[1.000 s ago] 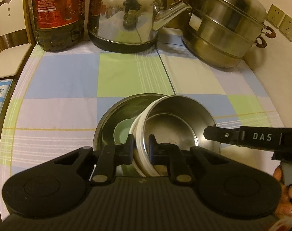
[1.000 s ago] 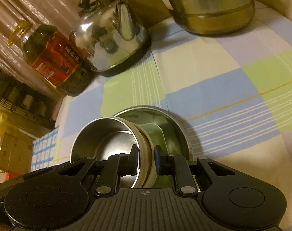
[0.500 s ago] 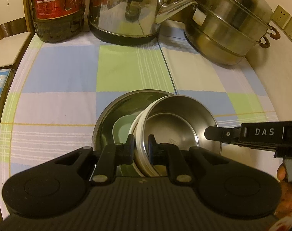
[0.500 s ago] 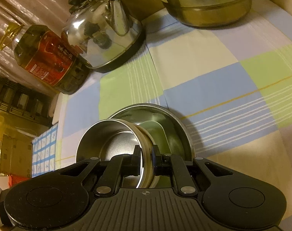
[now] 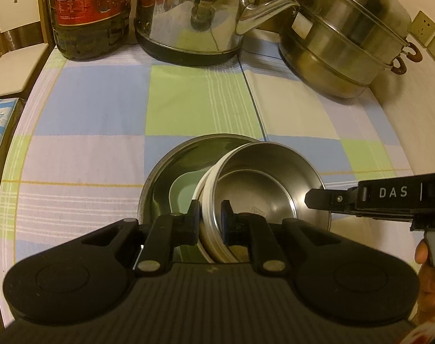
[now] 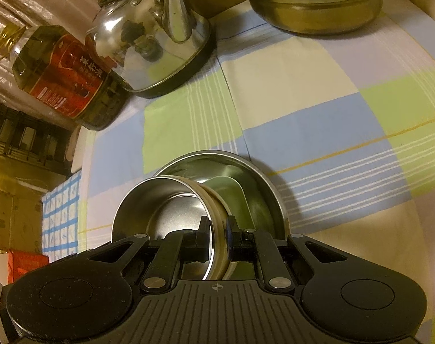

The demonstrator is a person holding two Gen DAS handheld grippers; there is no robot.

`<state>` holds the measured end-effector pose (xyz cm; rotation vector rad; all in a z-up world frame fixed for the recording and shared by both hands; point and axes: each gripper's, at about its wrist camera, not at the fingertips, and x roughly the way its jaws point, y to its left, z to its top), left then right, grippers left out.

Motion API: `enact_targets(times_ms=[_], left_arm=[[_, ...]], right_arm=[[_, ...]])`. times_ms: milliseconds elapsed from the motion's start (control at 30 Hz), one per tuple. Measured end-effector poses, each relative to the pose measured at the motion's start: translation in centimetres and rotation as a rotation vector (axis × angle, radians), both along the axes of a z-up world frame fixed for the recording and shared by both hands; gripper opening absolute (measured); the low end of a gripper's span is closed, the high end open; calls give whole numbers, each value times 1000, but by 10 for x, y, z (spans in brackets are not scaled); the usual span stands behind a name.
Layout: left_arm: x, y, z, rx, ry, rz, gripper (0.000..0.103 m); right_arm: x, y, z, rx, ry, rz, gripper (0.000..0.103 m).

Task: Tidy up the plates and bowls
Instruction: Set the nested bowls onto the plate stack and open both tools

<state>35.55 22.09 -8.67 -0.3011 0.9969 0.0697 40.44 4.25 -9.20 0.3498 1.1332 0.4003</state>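
Currently, both the left hand-held gripper (image 5: 210,219) and the right hand-held gripper (image 6: 217,233) clamp opposite rim sections of the cream-banded round steel bowl (image 5: 263,186), tilted over the wide steel basin (image 5: 171,177) near the surface's front edge. Only the left view shows fingers (image 5: 421,253); the pale green dish (image 6: 231,192) inside is mostly hidden.

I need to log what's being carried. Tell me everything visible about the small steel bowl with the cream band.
The small steel bowl is round, shiny metal inside, with a cream band around its outer wall. It tilts over the large steel bowl, beside a pale green dish. The left gripper and right gripper each pinch its rim on opposite sides.
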Motion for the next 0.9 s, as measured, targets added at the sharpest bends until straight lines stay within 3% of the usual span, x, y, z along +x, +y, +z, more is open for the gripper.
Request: enact_targets(times_ms=[233, 367, 400, 467, 533, 700, 767, 900], left_arm=[[1, 0, 1, -7, 0, 12, 14], [-3, -2, 5, -1, -12, 29, 18], [-4, -2, 7, 1, -19, 31, 20], [-8, -4, 12, 14, -37, 35, 22], [-14, -6, 20, 30, -60, 40, 22], [-43, -18, 43, 88, -138, 32, 24], [-59, -24, 51, 112, -162, 32, 25], [-93, -39, 59, 108, -182, 30, 29]], right_arm=[[0, 1, 1, -11, -9, 28, 11], [-5, 2, 5, -20, -58, 48, 12], [-7, 1, 7, -15, -71, 54, 15], [-11, -2, 11, 4, -100, 56, 32], [-17, -7, 15, 37, -134, 61, 61], [-40, -22, 30, 99, -215, 69, 65], [-53, -29, 36, 102, -245, 70, 70], [-84, -47, 41, 109, -294, 70, 76]])
